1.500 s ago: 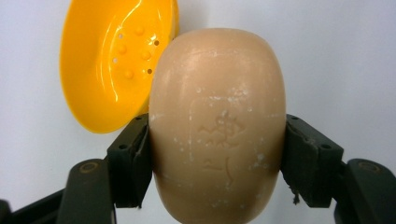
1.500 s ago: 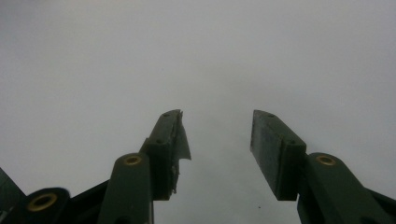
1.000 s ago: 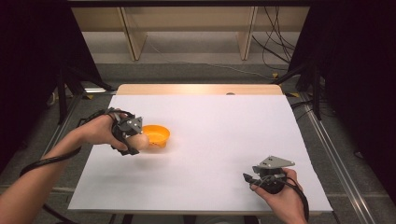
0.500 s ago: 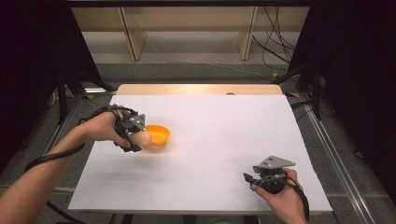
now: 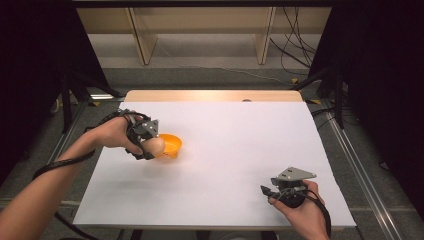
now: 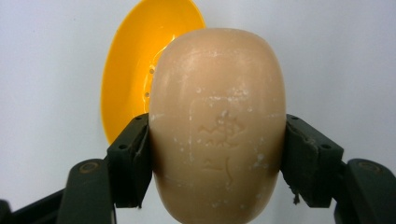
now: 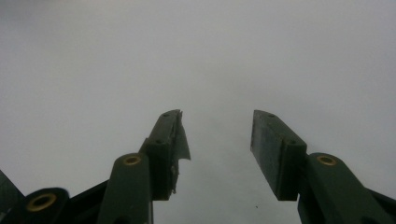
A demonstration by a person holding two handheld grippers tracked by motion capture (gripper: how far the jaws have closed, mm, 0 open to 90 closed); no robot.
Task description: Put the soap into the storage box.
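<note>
A tan oval bar of soap [image 6: 217,126] with a stamped mark is clamped between the two jaws of my left gripper [image 6: 217,163]. In the high view the soap [image 5: 155,145] hangs at the near-left rim of a small orange dish [image 5: 170,145] on the white table [image 5: 235,150], with the left gripper [image 5: 149,147] shut on it. The left gripper view shows the orange dish [image 6: 135,65] just behind the soap. My right gripper [image 5: 265,192] rests near the table's front right, its jaws apart with nothing between them [image 7: 215,135].
A strip of wooden tabletop [image 5: 210,95] shows at the far edge. Beyond it stand wooden shelf legs [image 5: 140,42] and cables [image 5: 295,45] on the floor. Metal rails [image 5: 357,165] run along both sides of the table.
My left gripper has carried the soap rightward and slightly nearer, ending at the dish's rim. The right gripper has stayed in place.
</note>
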